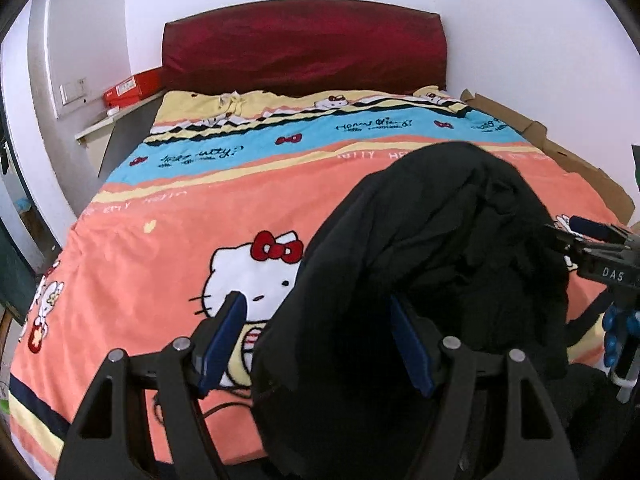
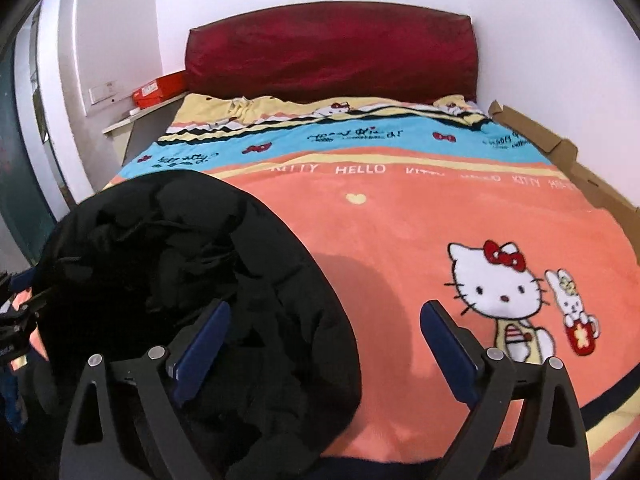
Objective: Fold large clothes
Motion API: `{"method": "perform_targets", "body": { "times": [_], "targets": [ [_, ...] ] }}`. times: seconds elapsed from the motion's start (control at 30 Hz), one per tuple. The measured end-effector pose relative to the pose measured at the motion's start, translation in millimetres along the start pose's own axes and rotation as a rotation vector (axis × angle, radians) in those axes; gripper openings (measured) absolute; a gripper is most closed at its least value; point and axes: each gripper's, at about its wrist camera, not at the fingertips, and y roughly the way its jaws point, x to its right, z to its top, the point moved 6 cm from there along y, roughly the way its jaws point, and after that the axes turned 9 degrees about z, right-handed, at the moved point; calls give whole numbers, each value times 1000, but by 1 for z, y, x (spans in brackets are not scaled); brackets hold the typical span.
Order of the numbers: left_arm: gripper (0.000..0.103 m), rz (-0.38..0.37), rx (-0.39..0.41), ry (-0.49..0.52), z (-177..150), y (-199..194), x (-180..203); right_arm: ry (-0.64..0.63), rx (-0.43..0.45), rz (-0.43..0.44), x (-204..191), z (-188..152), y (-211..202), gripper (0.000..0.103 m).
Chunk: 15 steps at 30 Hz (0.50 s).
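Note:
A bulky black padded jacket (image 1: 432, 264) lies bunched near the foot of a bed with an orange Hello Kitty blanket (image 1: 168, 240). My left gripper (image 1: 320, 320) is open, its fingers apart with the jacket's left edge lying between them. My right gripper (image 2: 326, 328) is open over the jacket (image 2: 168, 264); its left finger (image 2: 204, 344) sits over the jacket's right edge and its right finger over the blanket (image 2: 400, 232). The right gripper also shows at the right edge of the left wrist view (image 1: 580, 240).
A dark red headboard (image 1: 304, 44) stands against the white wall. A red box (image 1: 132, 88) sits on a shelf at the left. Flattened cardboard (image 1: 560, 152) lines the bed's right side. A dark door (image 2: 16, 168) is at the far left.

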Motion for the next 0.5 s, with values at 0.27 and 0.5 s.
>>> {"method": "perform_targets", "body": {
  "times": [0.27,0.5],
  "targets": [
    [70,-37,-7,-45,-1,15,1,11,14,14,1,0,20,95],
    [41,-57,-33,-32,-7,19,6,30,-22,53,-5,-8,31,35]
  ]
}}
